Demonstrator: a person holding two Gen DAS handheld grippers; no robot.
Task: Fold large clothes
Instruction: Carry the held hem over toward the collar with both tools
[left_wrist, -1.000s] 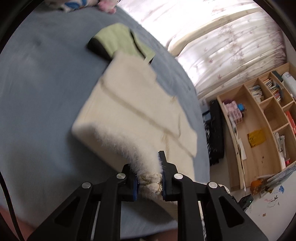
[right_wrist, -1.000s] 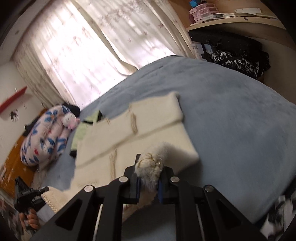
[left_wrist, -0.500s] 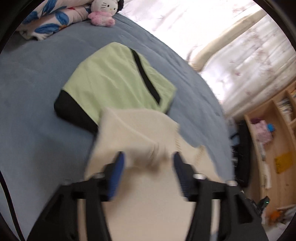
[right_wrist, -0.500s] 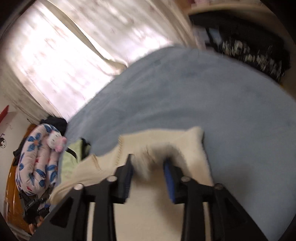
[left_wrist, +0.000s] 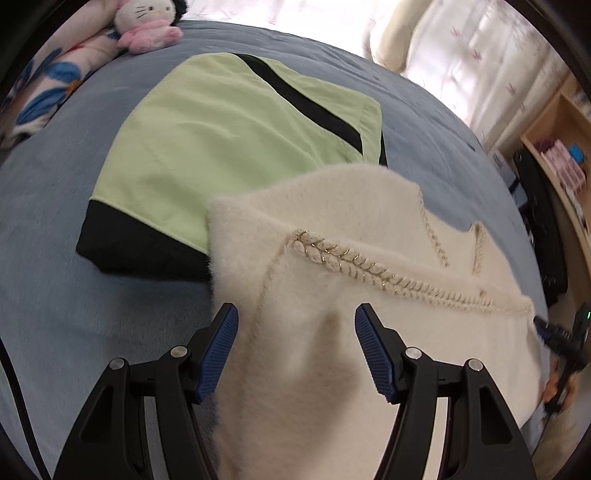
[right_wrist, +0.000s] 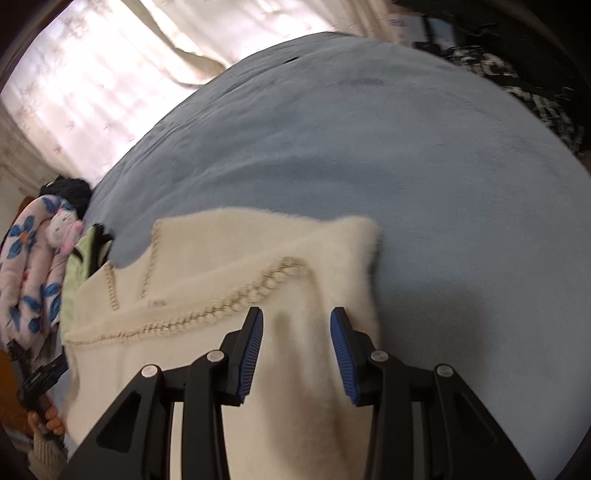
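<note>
Your left gripper stands with its jaws well apart above the cream sweater, and the blue pads press on nothing; a small raised ridge of the fabric sits between them. The sweater lies folded on the blue bed cover, and its far left corner overlaps the green and black garment behind it. A braided trim runs across the upper layer.

Your right gripper is also parted, a little narrower, over the right end of the same sweater, with a soft bump of cloth between the pads and no grip on it.

The sweater looks fluffy, thick and light, so I think it will bend easily and will not keep a sharp crease. The pile seems a bit slippery, so a shallow pinch may slide off. If you take it again, I would take hold at the doubled edge near each outer corner, deep enough to catch all layers, and not at the trim, which could snag.
</note>
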